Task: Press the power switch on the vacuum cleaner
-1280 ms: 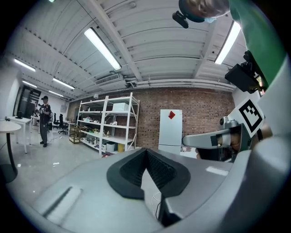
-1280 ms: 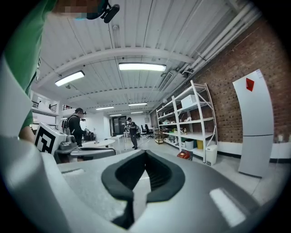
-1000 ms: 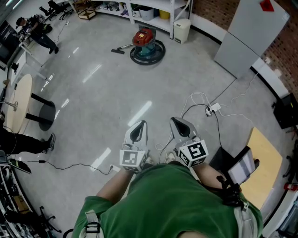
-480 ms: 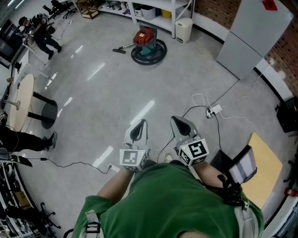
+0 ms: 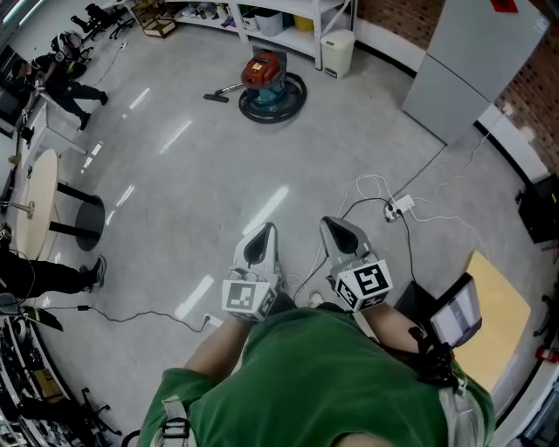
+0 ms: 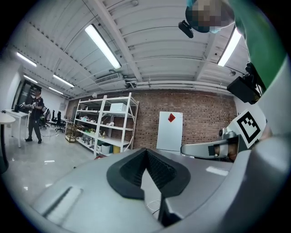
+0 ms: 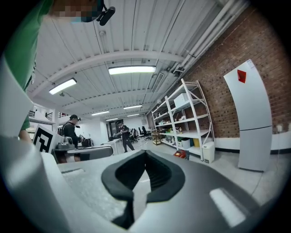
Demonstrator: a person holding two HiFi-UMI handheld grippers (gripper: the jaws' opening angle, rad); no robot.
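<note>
Vacuum: red, on a round dark base, far across the floor, just before the shelves.
Left gripper: near, at the person's chest, jaws together, holding nothing.
Right gripper: just beside it, jaws together, holding nothing.
Power strip: on the floor, right of the grippers.

This looks like a lab or workshop hall, with a bare polished floor, white metal shelving at 12 o'clock and a brick wall at 1 o'clock. Tube lights run under a ribbed ceiling, and a power strip lies on the floor at 2 o'clock.
</note>
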